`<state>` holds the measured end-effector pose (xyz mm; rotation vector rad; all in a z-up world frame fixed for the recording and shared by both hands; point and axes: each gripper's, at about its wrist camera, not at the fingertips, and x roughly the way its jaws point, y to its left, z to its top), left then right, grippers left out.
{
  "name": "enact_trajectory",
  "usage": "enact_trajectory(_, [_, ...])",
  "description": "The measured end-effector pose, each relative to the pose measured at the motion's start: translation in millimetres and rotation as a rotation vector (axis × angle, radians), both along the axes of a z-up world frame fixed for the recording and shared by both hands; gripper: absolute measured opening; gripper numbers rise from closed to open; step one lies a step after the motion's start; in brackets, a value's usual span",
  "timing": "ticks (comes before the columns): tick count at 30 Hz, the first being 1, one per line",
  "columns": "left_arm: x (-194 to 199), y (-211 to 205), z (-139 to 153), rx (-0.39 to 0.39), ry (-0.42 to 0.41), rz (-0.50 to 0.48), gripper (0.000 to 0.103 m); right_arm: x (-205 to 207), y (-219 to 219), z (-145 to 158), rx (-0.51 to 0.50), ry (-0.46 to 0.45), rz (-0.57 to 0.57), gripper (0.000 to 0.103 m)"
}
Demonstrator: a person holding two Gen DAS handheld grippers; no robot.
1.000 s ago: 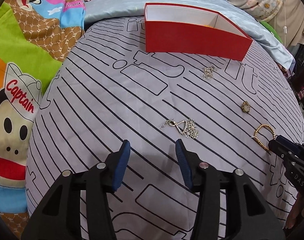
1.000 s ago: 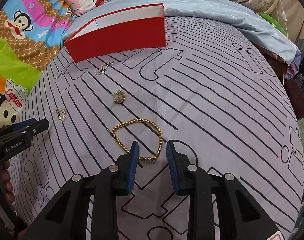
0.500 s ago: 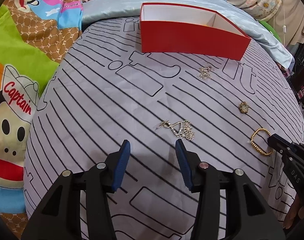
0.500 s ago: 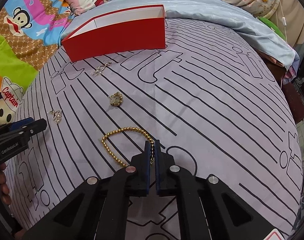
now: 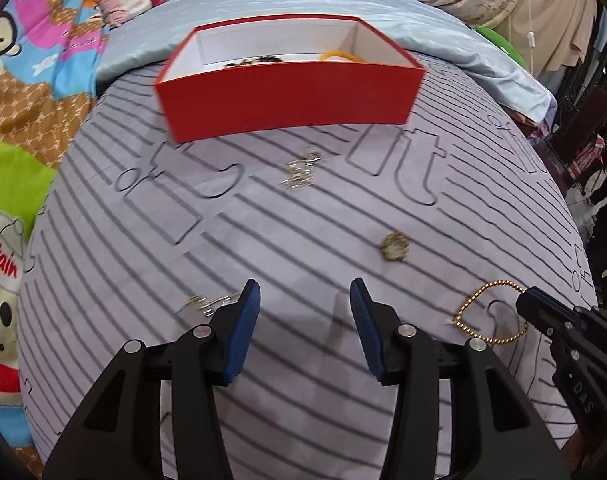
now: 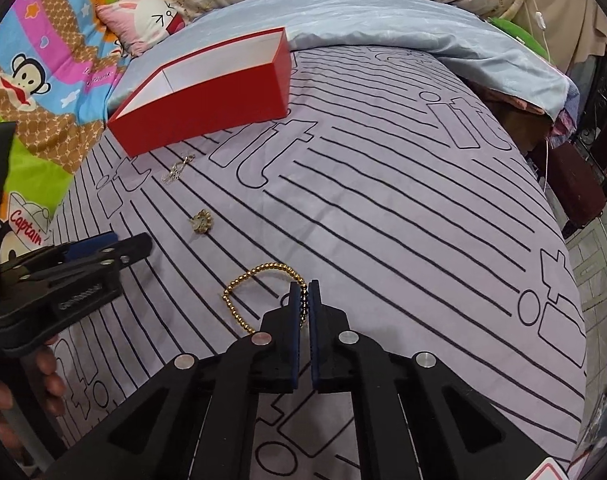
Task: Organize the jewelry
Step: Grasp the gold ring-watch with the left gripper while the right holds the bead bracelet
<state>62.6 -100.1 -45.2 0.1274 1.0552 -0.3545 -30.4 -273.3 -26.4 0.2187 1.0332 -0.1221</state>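
While the right gripper (image 6: 304, 292) was clamped on the gold beaded bracelet (image 6: 239, 289) lying on the striped grey bedsheet (image 6: 383, 208), the limp, light strand would likely dangle; the left gripper (image 5: 305, 294) stood apart, empty.

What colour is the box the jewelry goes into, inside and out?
The box is red outside and white inside; the left wrist view shows it best.
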Motion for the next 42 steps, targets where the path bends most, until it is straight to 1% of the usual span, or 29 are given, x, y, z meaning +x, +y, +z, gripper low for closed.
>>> enact_trajectory(6, [6.0, -37.9, -6.3, 0.001, 0.01, -0.041, 0.045, -2.7, -10.1, 6.9, 0.019, -0.013, -0.008, 0.003])
enact_trajectory(9, [8.8, -49.4, -11.9, 0.012, 0.016, -0.045, 0.045, -4.0, -13.7, 9.0, 0.03, -0.019, -0.012, 0.003])
enact_trajectory(14, [11.8, -56.9, -13.1, 0.027, -0.001, -0.034, 0.044, -4.2, -15.8, 8.7, 0.042, -0.021, -0.01, 0.003])
enact_trajectory(15, [12.2, -57.5, -13.1, 0.028, -0.002, -0.035, 0.041, -4.0, -15.8, 8.6, 0.045, -0.021, -0.009, 0.003])
enact_trajectory(20, [13.0, -57.9, -12.6, 0.023, -0.004, -0.039, 0.016, -2.6, -12.5, 7.4, 0.051, -0.021, 0.0, 0.003])
enact_trajectory(29, [7.9, -53.6, -8.8, 0.003, 0.003, -0.041, 0.016, -0.2, -8.0, 7.8, 0.059, -0.027, 0.009, 0.003])
enact_trajectory(36, [5.0, -36.8, 9.7, -0.009, -0.02, -0.021, 0.016, 8.5, -1.9, 25.9, 0.061, -0.072, 0.032, 0.003])
enact_trajectory(42, [10.1, -19.2, 25.3, -0.003, -0.043, 0.005, 0.016, 28.8, 8.0, 42.5, 0.06, -0.11, 0.065, 0.003])
